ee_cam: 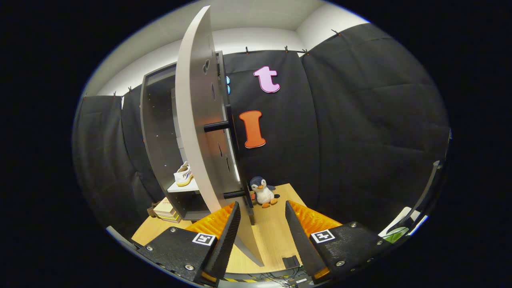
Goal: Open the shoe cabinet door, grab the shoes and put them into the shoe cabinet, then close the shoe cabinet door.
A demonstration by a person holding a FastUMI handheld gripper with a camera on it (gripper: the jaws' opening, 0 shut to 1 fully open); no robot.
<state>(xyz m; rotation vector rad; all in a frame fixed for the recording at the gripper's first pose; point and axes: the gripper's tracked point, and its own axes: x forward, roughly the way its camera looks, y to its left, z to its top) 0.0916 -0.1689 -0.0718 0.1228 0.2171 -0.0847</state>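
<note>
Look far left first: a small pile of flat boxes (166, 210), lying beside the foot of the shoe cabinet (154, 132). Nothing to do with the job, most likely, just parked out of the way.

Next, peek into the shoe cabinet itself. Standing open, with the dark inside showing. On a pale shelf in there, find the shoe (184, 176), white with a yellow sole, heel end poking out toward the front. Already in its home, so the putting-in part looks done for this one. Can't tell about a second shoe; hidden behind the door if there at all.

Then on to the door (196, 120). Swung wide out, thin edge turned this way, so big and curved-looking up close. Look for the black handle (216, 127) sticking out of its right face. Bottom corner of the door reaching down in between the two fingers, closer to the left one. Hard to say if touching it or just beside it.

Now the gripper (262, 204). Fingers spread wide apart, pinching nothing. Probably placed this way to nudge or catch the door edge and swing it back. Closing it looks like the one step left.

Past the fingertips, just right of the door, spot a little toy penguin (263, 192) sitting on the wooden table (276, 236). Sitting close to the door, yet on the outer side, so likely not in the way when swinging shut toward the cabinet. Worth a careful, slow push all the same.
</note>
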